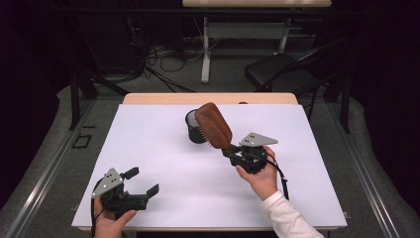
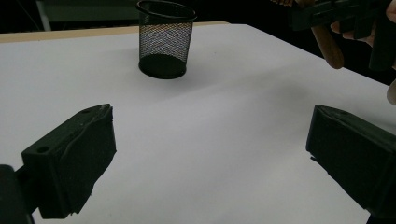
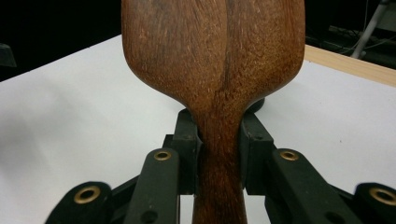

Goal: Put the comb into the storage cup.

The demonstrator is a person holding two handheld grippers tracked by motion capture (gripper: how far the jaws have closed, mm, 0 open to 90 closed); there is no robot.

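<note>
Right tool (image 1: 232, 151), center-right of the high view, pinching the handle of a wooden hairbrush (image 1: 214, 126); in the right gripper view both pads clamp the narrow neck just below the paddle. Brush head tilts up-left, hanging over the black mesh cup (image 1: 195, 127) at frame center, bristles facing down toward it. Left tool (image 1: 143, 182), lower left, spread wide, nothing between the jaws, resting low over the white counter (image 1: 148, 148). Cup stands upright, apparently empty in the left gripper view (image 2: 164, 39). Likely step: drop brush into cup. To do it well: swing brush upright, center one end over the rim, lower straight, release only once it sits inside. Cup looks light, may tip; the left tool could steady it.
</note>
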